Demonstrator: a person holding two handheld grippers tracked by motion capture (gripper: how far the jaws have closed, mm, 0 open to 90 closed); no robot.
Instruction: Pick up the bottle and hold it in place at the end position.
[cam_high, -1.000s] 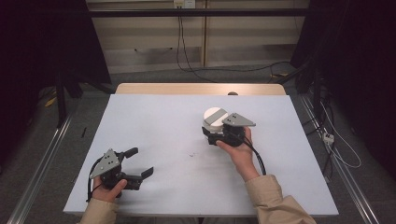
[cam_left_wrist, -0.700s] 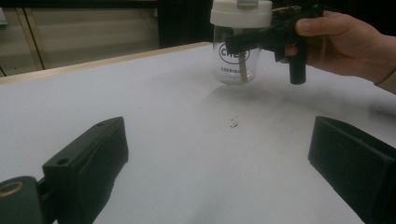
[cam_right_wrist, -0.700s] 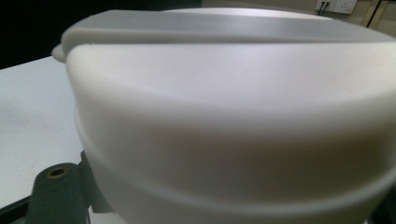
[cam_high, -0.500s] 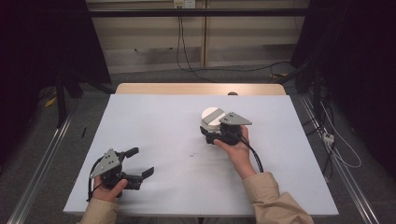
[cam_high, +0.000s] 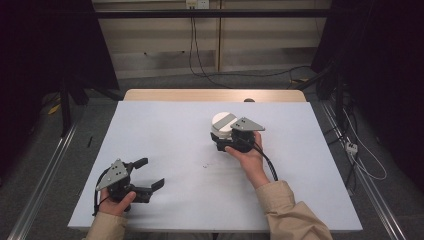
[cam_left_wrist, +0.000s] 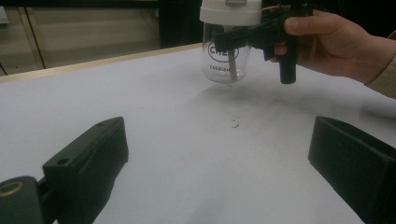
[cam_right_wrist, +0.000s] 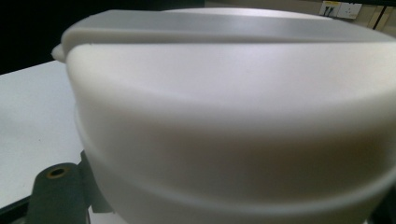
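Observation:
A clear glass jar with a white lid and printed lettering is at the middle of the white table. My right gripper is shut on the jar just under the lid, with a person's hand behind it. In the left gripper view the jar shows far off with the right gripper clamped across it; whether its base touches the table I cannot tell. The white lid looms close in the right gripper view. My left gripper rests open near the front left, nothing between its jaws.
A small dark speck lies on the table between the grippers. A wooden strip borders the far edge. Cables and metal rails run along the floor on both sides.
The right gripper and the jar have shifted slightly to the left. The left gripper has stayed where it was.

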